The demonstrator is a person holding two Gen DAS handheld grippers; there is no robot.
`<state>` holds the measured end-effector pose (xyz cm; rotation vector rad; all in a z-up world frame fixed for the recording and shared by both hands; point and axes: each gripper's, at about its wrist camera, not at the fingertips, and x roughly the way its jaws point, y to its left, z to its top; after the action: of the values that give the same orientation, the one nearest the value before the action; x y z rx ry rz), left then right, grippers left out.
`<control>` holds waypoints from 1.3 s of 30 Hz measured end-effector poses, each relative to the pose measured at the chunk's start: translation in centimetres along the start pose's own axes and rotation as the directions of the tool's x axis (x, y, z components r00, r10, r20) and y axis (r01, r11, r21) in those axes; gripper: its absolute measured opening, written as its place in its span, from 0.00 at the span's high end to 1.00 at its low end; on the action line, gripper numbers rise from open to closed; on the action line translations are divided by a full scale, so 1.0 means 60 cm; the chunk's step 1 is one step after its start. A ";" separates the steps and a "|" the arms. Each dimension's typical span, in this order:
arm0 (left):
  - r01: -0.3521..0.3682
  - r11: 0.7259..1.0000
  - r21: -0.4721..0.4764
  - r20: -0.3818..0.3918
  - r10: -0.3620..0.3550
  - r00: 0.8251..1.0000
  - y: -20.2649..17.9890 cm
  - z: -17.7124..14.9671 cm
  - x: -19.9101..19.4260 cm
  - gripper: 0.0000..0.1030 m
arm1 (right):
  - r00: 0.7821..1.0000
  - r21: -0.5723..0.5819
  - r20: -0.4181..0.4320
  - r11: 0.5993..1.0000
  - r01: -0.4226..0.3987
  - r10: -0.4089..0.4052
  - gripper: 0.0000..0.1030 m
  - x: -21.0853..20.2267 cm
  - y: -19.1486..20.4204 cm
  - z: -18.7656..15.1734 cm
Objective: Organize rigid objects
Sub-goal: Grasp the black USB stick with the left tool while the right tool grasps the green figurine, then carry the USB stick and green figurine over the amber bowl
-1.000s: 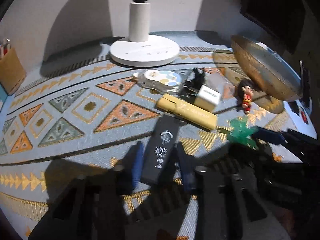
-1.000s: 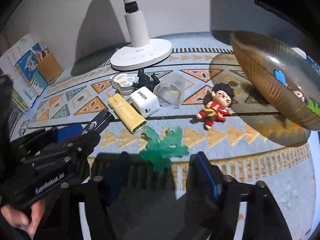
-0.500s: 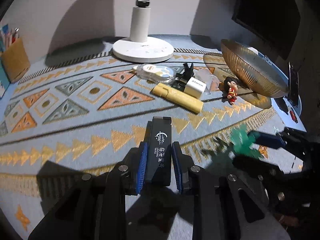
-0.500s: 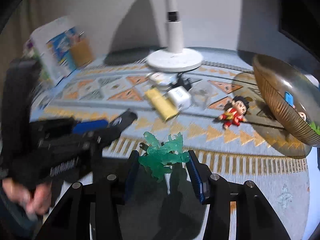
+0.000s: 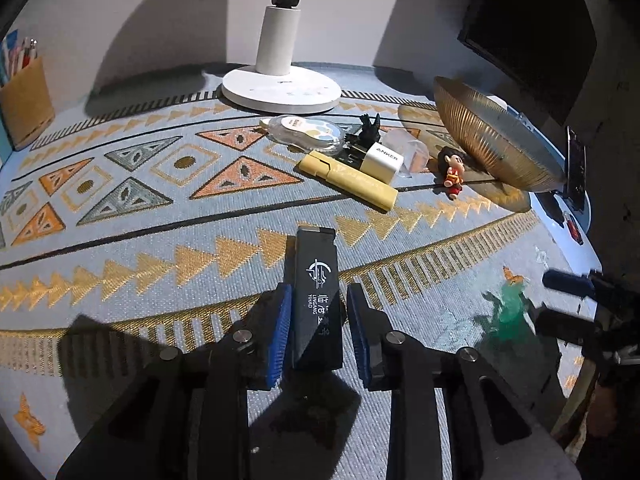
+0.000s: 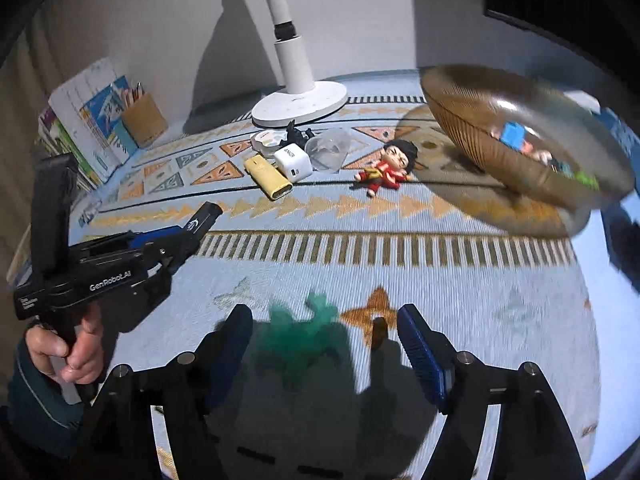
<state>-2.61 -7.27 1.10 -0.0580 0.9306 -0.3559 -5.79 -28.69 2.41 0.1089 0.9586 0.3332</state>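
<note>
left gripper (image 5: pixel 316 324) clamps black bar (image 5: pixel 316 280); right gripper (image 6: pixel 324 344) wide (blurred green toy (image 6: pixel 300 332) between).

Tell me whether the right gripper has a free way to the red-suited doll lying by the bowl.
Probably not yet: the right gripper appears to have the green figure between its fingers, blurred. The mat between it and the doll is bare, so the path itself looks free; the bowl stands beside it.
</note>
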 end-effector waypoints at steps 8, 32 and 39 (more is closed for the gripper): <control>-0.011 1.000 0.026 0.003 0.011 1.000 -0.007 -0.002 0.000 0.71 | 1.000 0.006 -0.013 1.000 0.026 -0.026 0.29 0.025 0.055 -0.041; -0.107 0.993 0.049 0.041 0.105 0.994 -0.031 0.013 -0.019 0.79 | 0.974 -0.039 0.107 0.978 0.206 -0.201 0.69 0.018 0.093 0.006; -0.063 0.996 0.060 0.096 0.057 0.994 -0.070 0.039 -0.070 0.79 | 0.948 0.024 0.223 0.973 0.229 -0.229 0.69 -0.070 0.059 0.036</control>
<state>-4.19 -10.08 6.63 0.0103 0.8254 -0.3238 -7.05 -26.60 7.79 0.0312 0.7370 0.1040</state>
